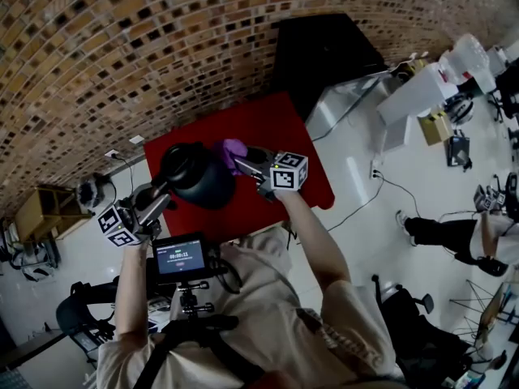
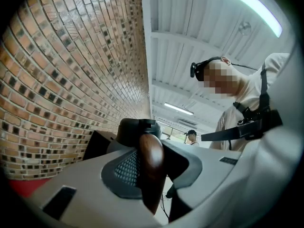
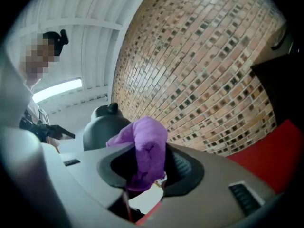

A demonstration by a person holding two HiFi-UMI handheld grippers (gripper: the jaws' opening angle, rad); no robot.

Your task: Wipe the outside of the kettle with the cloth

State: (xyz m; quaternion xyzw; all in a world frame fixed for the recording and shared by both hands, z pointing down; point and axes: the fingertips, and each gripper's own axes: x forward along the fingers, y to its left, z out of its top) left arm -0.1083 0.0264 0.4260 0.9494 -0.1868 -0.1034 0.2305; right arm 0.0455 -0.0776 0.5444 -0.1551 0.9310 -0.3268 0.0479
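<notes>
The black kettle (image 1: 197,174) hangs above the red table (image 1: 284,120), lifted by its brown wooden handle (image 2: 151,167). My left gripper (image 1: 158,201) is shut on that handle, and in the left gripper view (image 2: 151,175) the kettle's dark body (image 2: 135,129) shows just past the jaws. My right gripper (image 1: 246,162) is shut on a purple cloth (image 1: 233,150) at the kettle's right side. In the right gripper view (image 3: 145,170) the cloth (image 3: 148,146) bulges out of the jaws right in front of the kettle (image 3: 103,127). Whether cloth and kettle touch I cannot tell.
A brick wall runs behind the table. A black cabinet (image 1: 324,51) stands at the table's far end, with white desks (image 1: 422,87) to the right. A person sits at the right (image 1: 454,237). A small monitor (image 1: 180,258) hangs on the chest rig below the grippers.
</notes>
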